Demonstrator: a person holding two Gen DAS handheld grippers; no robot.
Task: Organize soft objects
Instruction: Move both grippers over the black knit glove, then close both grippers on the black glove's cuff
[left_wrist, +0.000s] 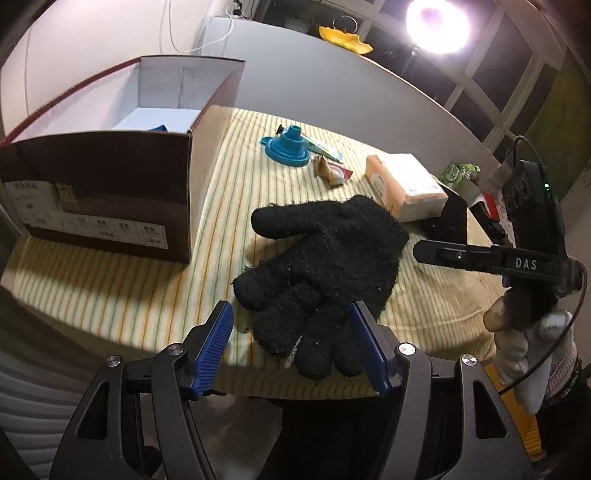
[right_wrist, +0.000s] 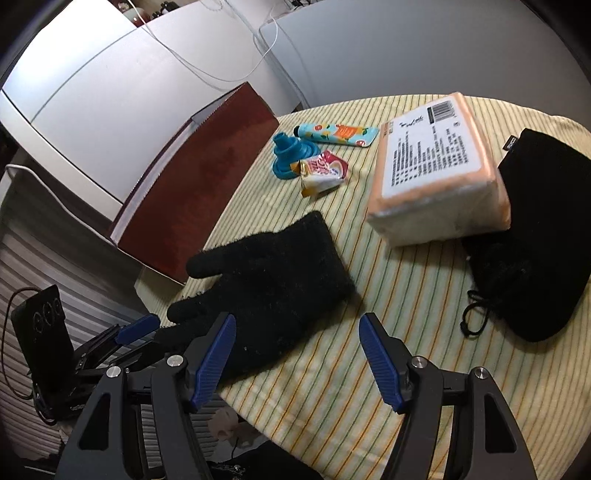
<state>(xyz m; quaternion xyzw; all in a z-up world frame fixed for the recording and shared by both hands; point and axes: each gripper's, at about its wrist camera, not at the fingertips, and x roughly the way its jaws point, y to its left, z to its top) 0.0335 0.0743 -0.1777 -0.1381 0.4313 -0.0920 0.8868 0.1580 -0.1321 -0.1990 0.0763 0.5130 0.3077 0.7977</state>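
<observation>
A black knit glove (left_wrist: 321, 266) lies flat on the striped tablecloth (left_wrist: 129, 295), fingers toward the front edge. My left gripper (left_wrist: 291, 332) is open, its blue pads on either side of the glove's fingertips, not closed on them. In the right wrist view the glove (right_wrist: 269, 273) lies left of centre. My right gripper (right_wrist: 297, 343) is open and empty above the cloth, just right of the glove. An open brown cardboard box (left_wrist: 107, 158) stands at the left, white inside, with something blue in it. A black drawstring pouch (right_wrist: 532, 236) lies at the right.
A wrapped tissue pack (right_wrist: 439, 166) lies by the pouch. A blue folding funnel (left_wrist: 290, 146), a snack packet (right_wrist: 321, 173) and a printed tube (right_wrist: 336, 134) lie at the back. The table's front edge (left_wrist: 295, 391) is close below the gripper. A bright lamp (left_wrist: 437, 22) shines at the top right.
</observation>
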